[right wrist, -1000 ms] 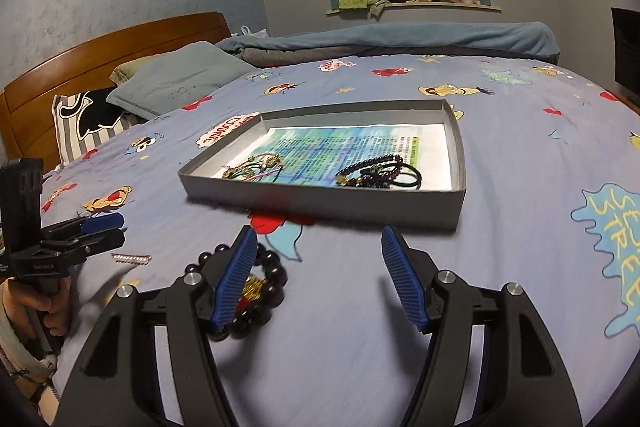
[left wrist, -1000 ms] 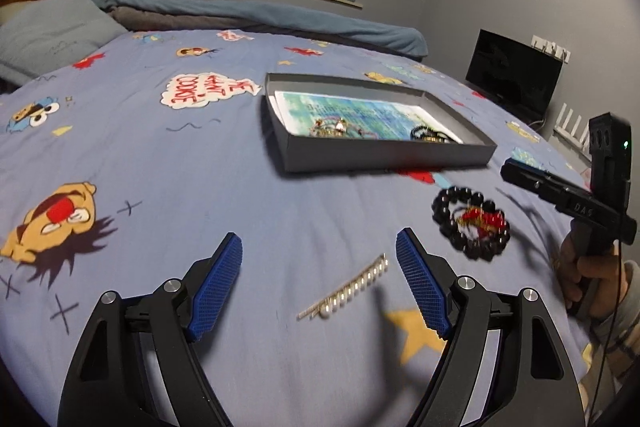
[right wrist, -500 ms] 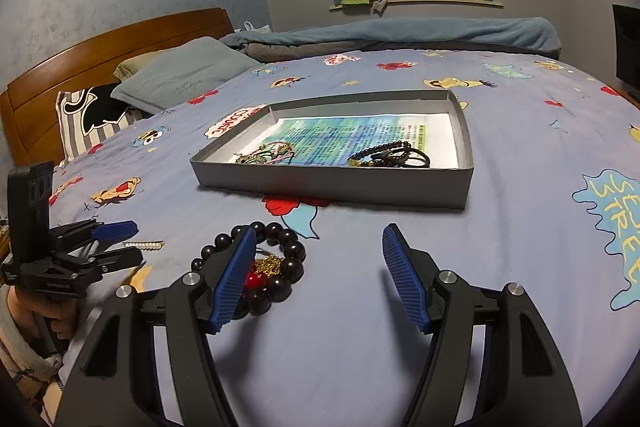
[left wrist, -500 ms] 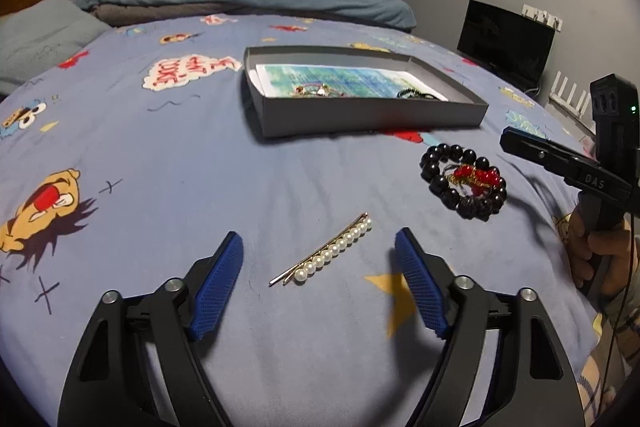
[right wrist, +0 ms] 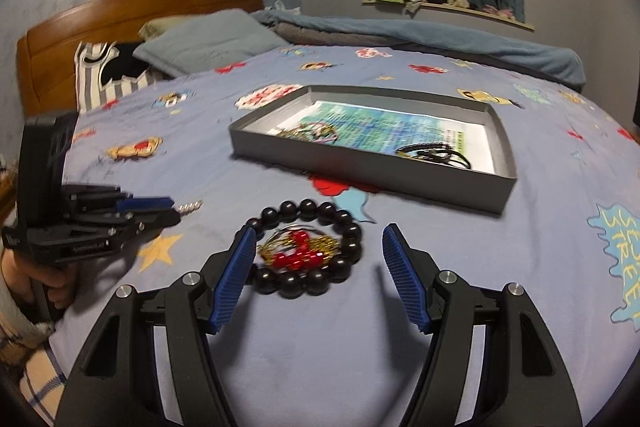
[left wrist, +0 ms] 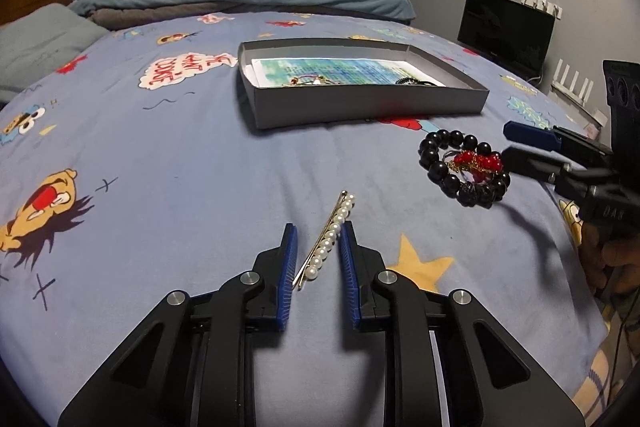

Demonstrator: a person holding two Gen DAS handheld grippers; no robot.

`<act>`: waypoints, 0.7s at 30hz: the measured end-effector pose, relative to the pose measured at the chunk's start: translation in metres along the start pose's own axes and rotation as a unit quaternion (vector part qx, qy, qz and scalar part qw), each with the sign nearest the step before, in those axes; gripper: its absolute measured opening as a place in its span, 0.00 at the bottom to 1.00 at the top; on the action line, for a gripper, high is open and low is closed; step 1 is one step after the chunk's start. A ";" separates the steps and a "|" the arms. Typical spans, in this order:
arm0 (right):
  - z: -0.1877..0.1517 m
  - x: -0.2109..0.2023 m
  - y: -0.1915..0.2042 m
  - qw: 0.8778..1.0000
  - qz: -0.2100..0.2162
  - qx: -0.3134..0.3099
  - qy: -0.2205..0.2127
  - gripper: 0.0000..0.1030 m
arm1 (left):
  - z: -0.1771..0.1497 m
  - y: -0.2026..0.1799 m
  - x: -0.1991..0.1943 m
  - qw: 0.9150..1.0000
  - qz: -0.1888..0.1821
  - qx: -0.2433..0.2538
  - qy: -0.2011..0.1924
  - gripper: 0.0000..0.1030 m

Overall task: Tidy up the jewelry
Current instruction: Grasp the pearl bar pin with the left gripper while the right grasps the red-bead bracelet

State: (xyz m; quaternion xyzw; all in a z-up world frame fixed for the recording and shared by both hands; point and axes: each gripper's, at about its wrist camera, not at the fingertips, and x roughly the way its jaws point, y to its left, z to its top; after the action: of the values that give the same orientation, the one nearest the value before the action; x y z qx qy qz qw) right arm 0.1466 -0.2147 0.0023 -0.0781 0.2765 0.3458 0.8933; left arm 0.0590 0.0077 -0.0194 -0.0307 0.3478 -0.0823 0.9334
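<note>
Your left gripper (left wrist: 318, 247) sits low over the blue cartoon-print bedsheet (left wrist: 160, 187) with its jaws narrow — they have just been closing — and the pearl hair clip (left wrist: 330, 241) lies between the blue pads (left wrist: 289, 267). The clip runs at a slant, its far end poking out past the fingertips; the right pad looks to be against the pearls, yet a sliver of sheet shows on the left side, so you do not have a firm pinch on it. Your right gripper (right wrist: 318, 275) stands wide open and holds nothing. The black bead bracelet (right wrist: 308, 247), with a red and gold tangle (right wrist: 298, 251) heaped inside its ring, lies on the sheet just ahead of those open pads — the left pad overlaps the bracelet's edge in the right wrist view, though contact cannot be told. Beyond both pieces rests the shallow grey box (left wrist: 360, 103), lined with a printed blue-green sheet (right wrist: 384, 127); inside it a gold-coloured bundle (right wrist: 308, 133) lies toward one end and dark bands (right wrist: 436, 153) toward the other. From the left wrist view the bracelet lies to the right of the clip, well apart from it, with your right gripper's tips right beside it.
</note>
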 end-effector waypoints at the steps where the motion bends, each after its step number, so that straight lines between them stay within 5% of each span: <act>1: 0.000 0.002 0.003 1.000 -0.001 -0.007 0.004 0.64 | 0.000 0.000 0.000 1.000 -0.001 -0.001 0.001 0.22; 9: -0.003 0.012 0.024 0.998 -0.015 -0.062 0.026 0.61 | 0.000 0.000 0.001 1.000 -0.001 -0.001 0.003 0.23; 16: -0.002 0.018 0.024 0.997 -0.006 -0.066 0.039 0.25 | 0.001 0.004 0.004 1.000 -0.005 -0.014 0.006 0.26; 21: -0.001 0.013 0.016 0.998 0.017 -0.043 0.030 0.13 | 0.005 0.007 0.011 0.999 -0.011 -0.026 0.015 0.28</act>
State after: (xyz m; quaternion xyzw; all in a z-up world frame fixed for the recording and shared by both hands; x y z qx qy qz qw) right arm 0.1438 -0.1956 -0.0053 -0.1221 0.2889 0.3703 0.8744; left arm 0.0710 0.0132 -0.0235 -0.0580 0.3632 -0.0837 0.9261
